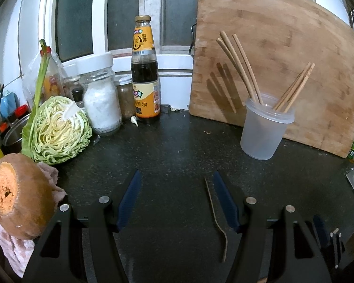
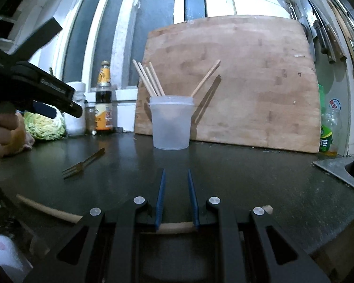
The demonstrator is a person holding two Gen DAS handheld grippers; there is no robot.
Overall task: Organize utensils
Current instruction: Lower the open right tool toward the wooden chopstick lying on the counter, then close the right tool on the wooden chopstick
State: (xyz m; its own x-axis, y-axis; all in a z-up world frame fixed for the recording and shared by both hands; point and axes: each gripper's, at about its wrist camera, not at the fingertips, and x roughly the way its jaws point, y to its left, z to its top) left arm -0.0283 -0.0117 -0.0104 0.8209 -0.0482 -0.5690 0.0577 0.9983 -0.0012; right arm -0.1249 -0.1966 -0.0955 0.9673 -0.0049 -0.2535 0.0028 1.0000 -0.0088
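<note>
On the dark bench point(image 1: 177, 141) a frosted plastic cup point(image 1: 264, 129) stands in front of a big wooden cutting board point(image 1: 283, 59) leaning against the window, and several wooden chopsticks point(image 1: 238, 66) stand tilted in it, fanned to both sides. The left gripper point(image 1: 174, 179) hovers low over the bench with its blue fingers point(image 1: 129, 195) spread wide and nothing between them; a slim fork point(image 2: 82, 164) lies flat on the bench just beside its right finger, tines toward the person. The right gripper point(image 2: 176, 176) points straight at the cup, its fingers drawn fairly close together, and a wooden handle point(image 2: 174, 227) crosses between them near their base; I cannot tell whether they actually press on it. Off to the left sit half a cabbage point(image 1: 59, 132), a salt jar point(image 1: 101, 101) and a dark sauce bottle point(image 1: 145, 75).
</note>
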